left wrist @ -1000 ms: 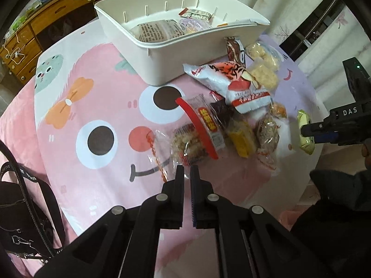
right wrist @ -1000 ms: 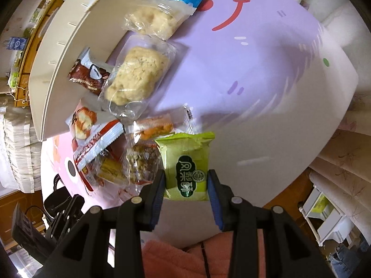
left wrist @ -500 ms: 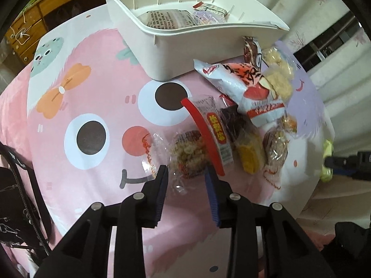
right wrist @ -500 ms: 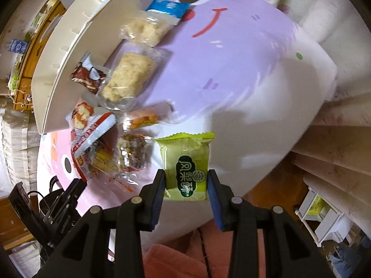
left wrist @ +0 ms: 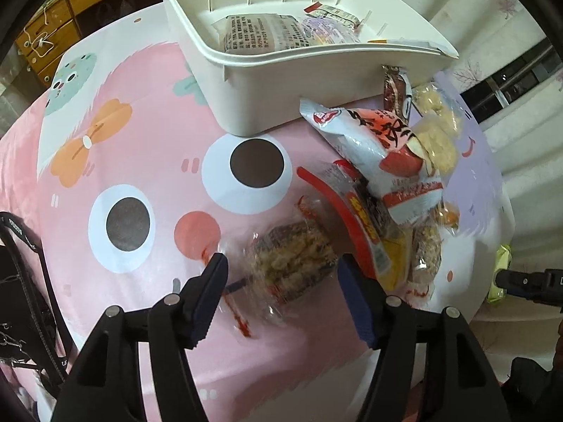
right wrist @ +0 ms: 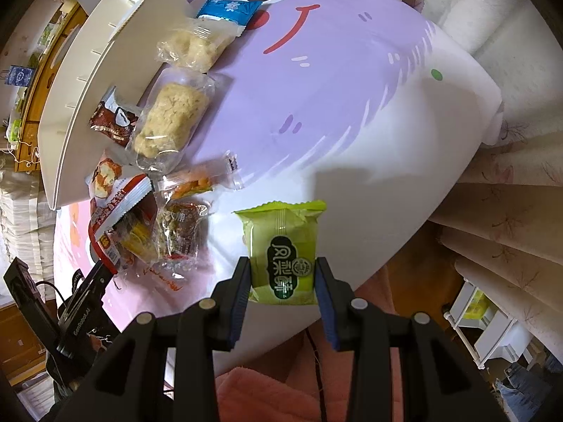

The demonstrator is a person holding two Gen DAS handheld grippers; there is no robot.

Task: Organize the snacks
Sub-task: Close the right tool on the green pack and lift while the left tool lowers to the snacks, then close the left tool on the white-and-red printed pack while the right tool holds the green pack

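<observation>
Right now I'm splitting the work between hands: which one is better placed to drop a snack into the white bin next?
Right. The right gripper is already shut on the green packet, ready to carry to the white bin. The left gripper holds nothing: its jaws are opening around the clear-wrapped crispy snack.

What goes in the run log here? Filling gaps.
left gripper: opening around clear-wrapped snack | right gripper: shut on green packet | white bin: partly filled

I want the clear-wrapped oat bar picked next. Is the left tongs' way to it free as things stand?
Probably yes. The left tongs are opening, with the oat bar between the jaws and nothing lying over it. The red-edged packet overlaps its far end and may get nudged.
</observation>
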